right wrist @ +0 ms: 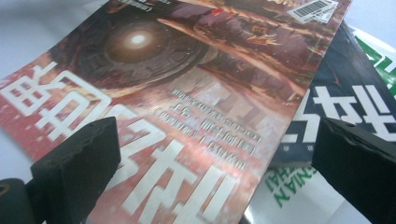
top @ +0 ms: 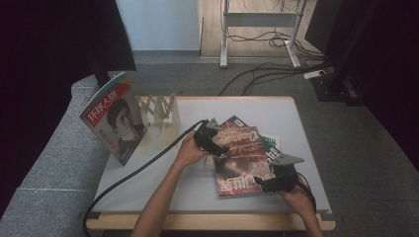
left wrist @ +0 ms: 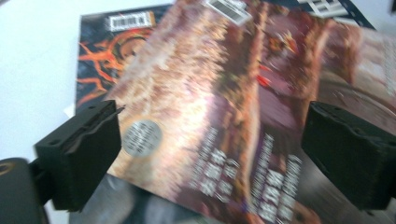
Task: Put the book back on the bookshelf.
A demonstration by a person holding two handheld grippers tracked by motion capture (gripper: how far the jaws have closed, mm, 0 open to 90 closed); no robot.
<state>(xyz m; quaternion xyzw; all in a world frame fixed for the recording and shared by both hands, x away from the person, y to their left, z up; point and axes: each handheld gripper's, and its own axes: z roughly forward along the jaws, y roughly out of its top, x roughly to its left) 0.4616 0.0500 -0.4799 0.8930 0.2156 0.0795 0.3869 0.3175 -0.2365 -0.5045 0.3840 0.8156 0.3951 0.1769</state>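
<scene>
A white desk [top: 148,173] is seen from above, with two forearms entering from the near edge. Nearest, the right gripper [top: 271,183] is held at the lower right corner of a red magazine [top: 239,158], its fingers [right wrist: 74,172] spread wide with the cover between them and nothing pinched. Slightly farther, the left gripper [top: 217,146] is poised at the magazine's left edge, its fingers [left wrist: 81,154] likewise spread apart over the glossy cover. The red magazine lies flat at the middle of the desk, on top of a dark magazine [right wrist: 327,107] and a green-lettered one [right wrist: 285,196]. It is judged light, thin, floppy and slick; an edge or corner is best pinched, as the cover may slide. Farther back, a wooden rack [top: 158,111] stands with a portrait magazine [top: 114,117] propped upright beside it.
</scene>
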